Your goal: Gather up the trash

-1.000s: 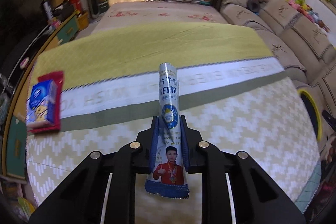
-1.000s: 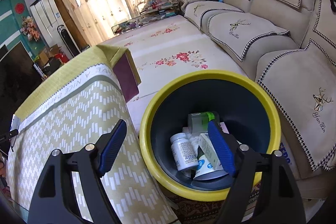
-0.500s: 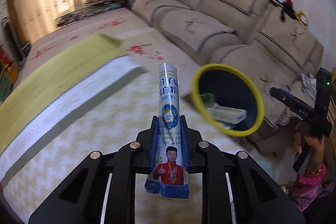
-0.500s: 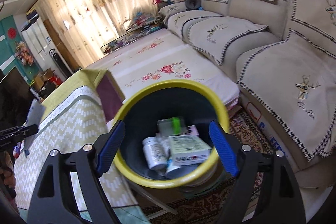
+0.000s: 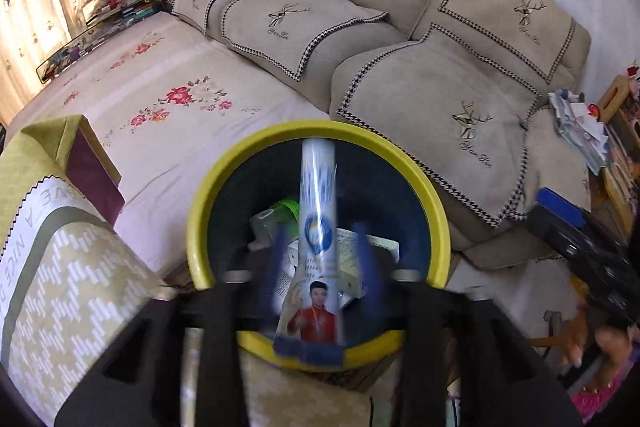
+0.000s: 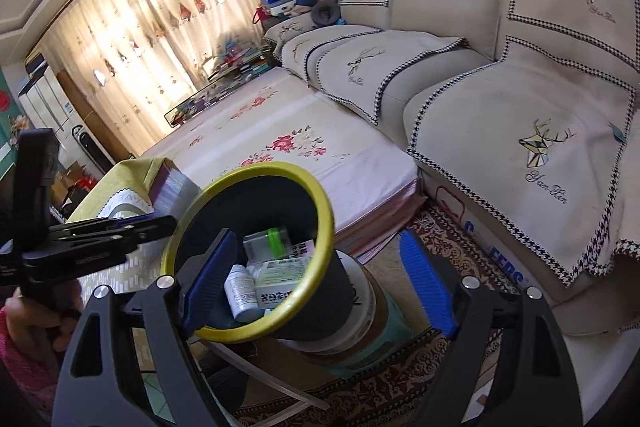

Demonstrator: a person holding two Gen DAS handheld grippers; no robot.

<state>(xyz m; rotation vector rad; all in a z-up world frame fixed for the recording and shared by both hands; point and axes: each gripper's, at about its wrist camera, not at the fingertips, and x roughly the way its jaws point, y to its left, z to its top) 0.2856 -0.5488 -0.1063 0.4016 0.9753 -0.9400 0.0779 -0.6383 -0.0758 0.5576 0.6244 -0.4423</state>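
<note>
A long white and blue snack packet [image 5: 318, 195] with a printed figure in red hangs over the yellow-rimmed dark trash bin [image 5: 200, 219]. My left gripper [image 5: 322, 247] is above the bin and its jaws are opening; the blurred blue pads stand apart on either side of the packet. The bin [image 6: 324, 211] holds a white pill bottle [image 6: 240, 291], flat boxes [image 6: 280, 267] and a green-capped item [image 6: 274, 237]. My right gripper [image 6: 316, 279] is open just short of the bin, with nothing between its fingers. In the right wrist view the left gripper [image 6: 100, 231] comes in from the left, above the rim.
The bin stands on a pale stool [image 6: 360, 339] over a patterned carpet [image 6: 400, 387]. A table with a yellow and white cloth [image 5: 72, 267] lies to the left. A floral mattress [image 5: 160, 99] and a beige sofa [image 5: 440, 99] are behind.
My left gripper swung from over the table to above the bin, and its pads have come off the packet. The right gripper drew back to the right of the bin.
</note>
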